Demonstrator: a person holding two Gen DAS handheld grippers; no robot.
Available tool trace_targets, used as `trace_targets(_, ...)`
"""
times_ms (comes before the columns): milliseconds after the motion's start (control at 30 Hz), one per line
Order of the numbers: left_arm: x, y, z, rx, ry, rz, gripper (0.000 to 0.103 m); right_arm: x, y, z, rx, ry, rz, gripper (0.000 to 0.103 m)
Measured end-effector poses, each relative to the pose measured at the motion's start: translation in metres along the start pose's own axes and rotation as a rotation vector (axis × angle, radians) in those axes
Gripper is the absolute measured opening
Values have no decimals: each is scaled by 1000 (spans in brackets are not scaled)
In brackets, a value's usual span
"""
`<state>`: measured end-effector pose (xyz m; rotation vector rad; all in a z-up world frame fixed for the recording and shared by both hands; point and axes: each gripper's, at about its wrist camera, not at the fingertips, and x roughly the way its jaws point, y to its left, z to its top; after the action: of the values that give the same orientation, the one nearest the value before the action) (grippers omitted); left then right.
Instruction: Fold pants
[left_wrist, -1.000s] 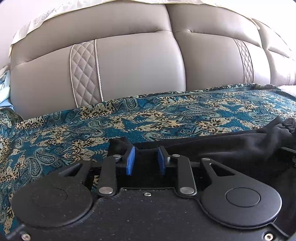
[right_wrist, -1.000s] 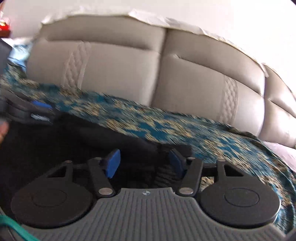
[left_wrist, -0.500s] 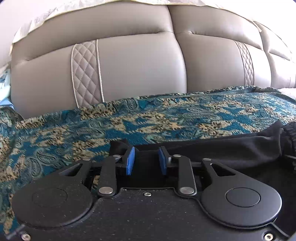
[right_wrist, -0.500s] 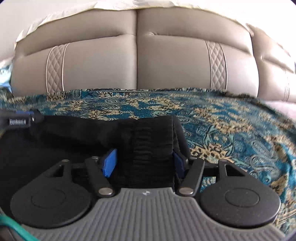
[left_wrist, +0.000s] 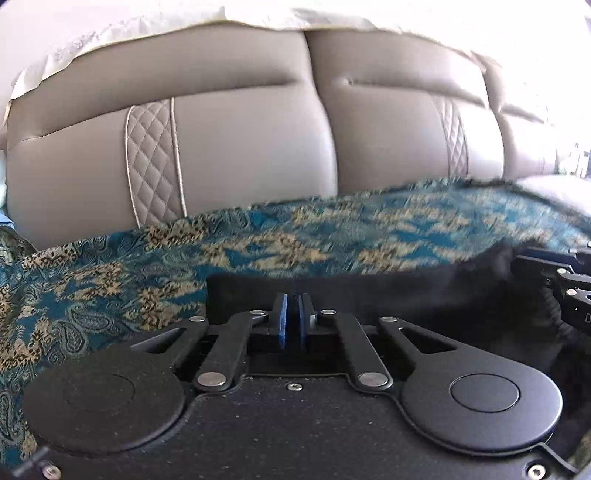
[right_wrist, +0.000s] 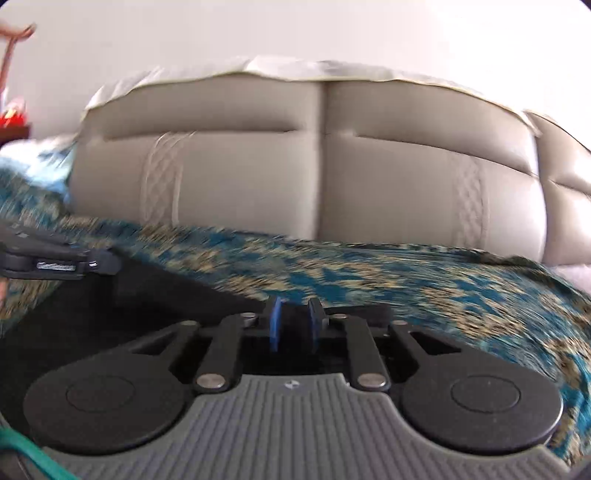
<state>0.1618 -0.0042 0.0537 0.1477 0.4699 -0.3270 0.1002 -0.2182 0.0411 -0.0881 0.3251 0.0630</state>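
Black pants (left_wrist: 406, 291) lie on a blue and gold paisley cover. In the left wrist view my left gripper (left_wrist: 292, 314) is shut on the pants' near edge, its blue pads almost touching. The right gripper's body shows at the right edge (left_wrist: 565, 280). In the right wrist view my right gripper (right_wrist: 293, 321) is shut on a thicker bunch of the black pants (right_wrist: 166, 295). The left gripper shows at the left edge (right_wrist: 55, 258), holding the same cloth.
The paisley cover (left_wrist: 332, 240) spreads over a bed, wider to the right (right_wrist: 461, 288). A padded beige headboard (left_wrist: 258, 147) stands close behind with a pale cloth on top. A red object (right_wrist: 13, 118) sits far left.
Both grippers have closed on the pants; the right one was wide open around the waistband half a second ago. Both views have shifted and blurred, so the hands are moving.
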Motion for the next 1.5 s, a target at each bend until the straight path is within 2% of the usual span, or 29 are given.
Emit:
trace_targets(33,4,-1,-2,0,7,14,6,5,5,-1,-17,12,-3,25)
trace_targets(67,9,0,-3,-8,14,26,7,11,9,-2,-29,28,-10,29)
trace_targets(100,12,2,-3,-21,16,40,7,16,11,-2,-36,38,-22,39)
trace_targets(233,23,6,-7,-46,3,93,7,27,9,-5,-33,69,-94,38)
trace_targets(300,27,6,-8,-51,3,95,8,30,7,-9,-27,88,-105,38)
trace_targets(467,28,8,-8,-53,1,90,8,32,20,-16,-115,74,-150,40)
trace_targets(600,25,8,-7,-50,15,89,8,33,22,-17,-132,65,-156,40)
trace_targets(633,21,7,-5,-48,24,86,9,34,21,-17,-132,66,-155,40)
trace_targets(700,10,7,-3,-56,38,57,19,34,22,-17,-135,65,-157,41)
trace_targets(733,4,6,-3,-54,40,43,29,34,23,-17,-136,64,-160,41)
trace_targets(767,-3,5,-3,-46,42,38,34,34,23,-18,-139,62,-163,41)
trace_targets(1000,-40,-13,-34,55,105,55,33,32,24,-20,-137,51,-161,44)
trace_targets(1233,-93,-29,-73,75,91,82,33,30,22,-21,-132,44,-141,48)
trace_targets(1333,-115,-29,-90,54,101,83,34,29,22,-21,-133,42,-132,50)
trace_targets(1433,-135,-30,-100,60,89,99,34,28,21,-21,-128,40,-113,55)
trace_targets(1500,-144,-29,-101,56,114,107,34,26,20,-21,-121,33,-97,62)
